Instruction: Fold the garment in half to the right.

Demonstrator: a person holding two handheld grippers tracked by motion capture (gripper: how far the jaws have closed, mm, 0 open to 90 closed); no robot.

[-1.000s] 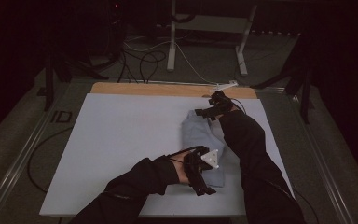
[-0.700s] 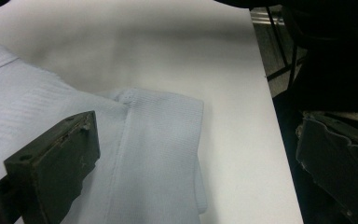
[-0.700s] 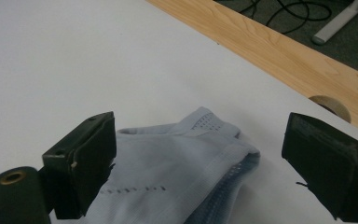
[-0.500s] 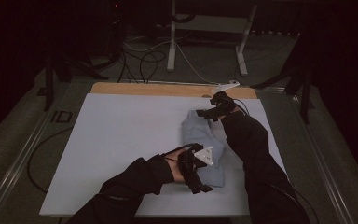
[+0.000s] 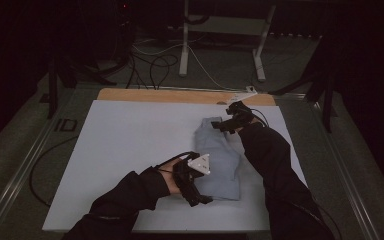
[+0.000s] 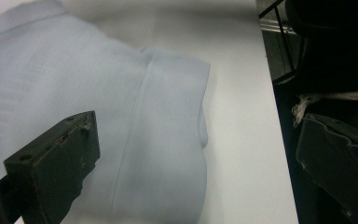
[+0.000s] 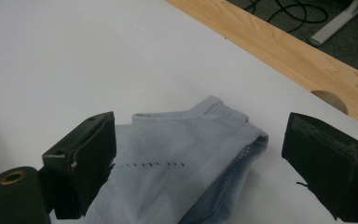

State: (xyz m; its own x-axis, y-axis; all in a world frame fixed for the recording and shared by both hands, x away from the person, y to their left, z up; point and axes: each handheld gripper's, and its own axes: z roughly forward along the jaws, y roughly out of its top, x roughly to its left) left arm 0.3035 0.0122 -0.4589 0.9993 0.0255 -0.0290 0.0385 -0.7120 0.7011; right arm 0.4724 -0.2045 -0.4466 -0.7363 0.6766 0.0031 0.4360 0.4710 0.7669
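Dim floor and tangled cables (image 5: pixel 152 65) frame my workspace, with a metal stand (image 5: pixel 184 40) rising behind the table. From the high view I see a white table top (image 5: pixel 125 145) with a bare wooden strip (image 5: pixel 150 95) running along its far edge. On the right half of that white surface lies a folded pale blue garment (image 5: pixel 220 155), flat on the table and stretching from near the far edge toward my side.

My left gripper (image 5: pixel 200 192) sits at the near end of the garment, with its grey three-cornered plate (image 5: pixel 200 163) facing up. In the left gripper view its jaws stand wide apart with nothing clamped between them; the left jaw is over the cloth, the right jaw over the dark area past the table's edge. Between them I see a folded corner of the garment (image 6: pixel 158 130) with a seam running down it, lying on the white surface. I cannot tell whether the jaws touch the fabric.

My right gripper (image 5: pixel 228 122) is at the far end of the garment, close to the wooden strip, my dark sleeve (image 5: pixel 270 160) running back along the cloth's right side. In the right gripper view its jaws are also spread wide and hold nothing. The garment's far end (image 7: pixel 186 154) lies between them, showing a ribbed band, layered folded edges and a short row of stitching. Beyond it I see the wooden strip (image 7: pixel 279 51) with a rounded cut-out (image 7: pixel 328 98) in it.
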